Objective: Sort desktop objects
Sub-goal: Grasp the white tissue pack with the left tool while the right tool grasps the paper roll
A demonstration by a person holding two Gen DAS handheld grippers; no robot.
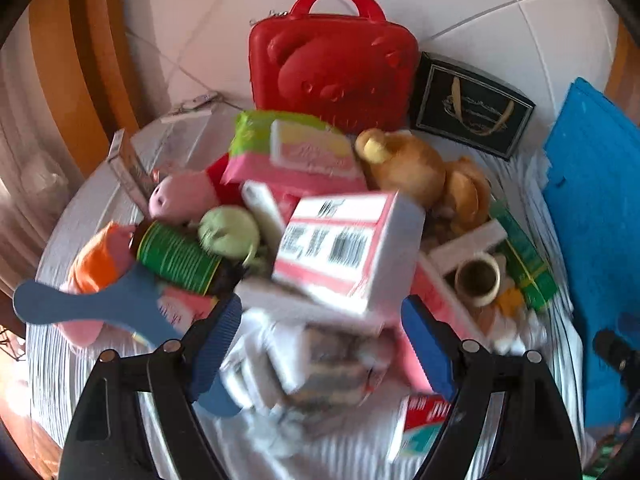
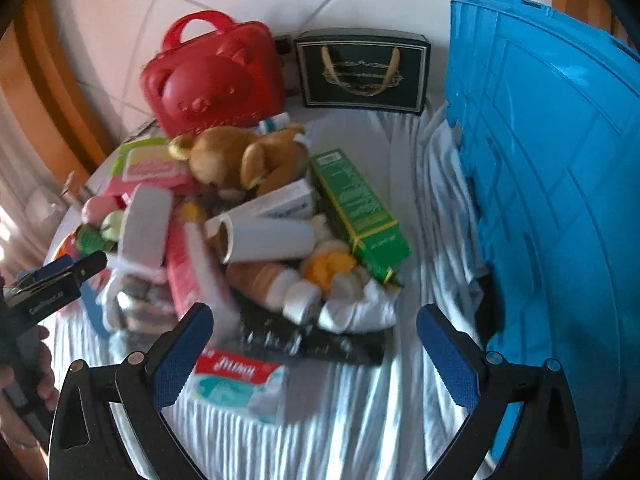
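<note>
Left claw (image 1: 322, 344) is wide open, blue pads (image 1: 216, 344) spread apart, gripping nothing; it hangs over the pile with a blurred pink-and-white box (image 1: 348, 248) just ahead, between the fingers, contact can't be confirmed. Right claw (image 2: 314, 354) is also wide open and empty, over the striped cloth (image 2: 352, 420) on the tabletop, with a red-and-teal tissue pack (image 2: 240, 384) just beside its left pad. The pile sits mid-cloth: brown teddy bear (image 2: 240, 156), long green box (image 2: 356, 208), white roll (image 2: 268, 240), green-labelled bottle (image 1: 180, 258), pink pig toy (image 1: 182, 196), blue paddle (image 1: 88, 304). Red case (image 1: 332, 64) and black gift box (image 1: 472, 108) stand at the back against the tiled wall. Blue crate (image 2: 552, 184) is on the right, beside the right claw.
</note>
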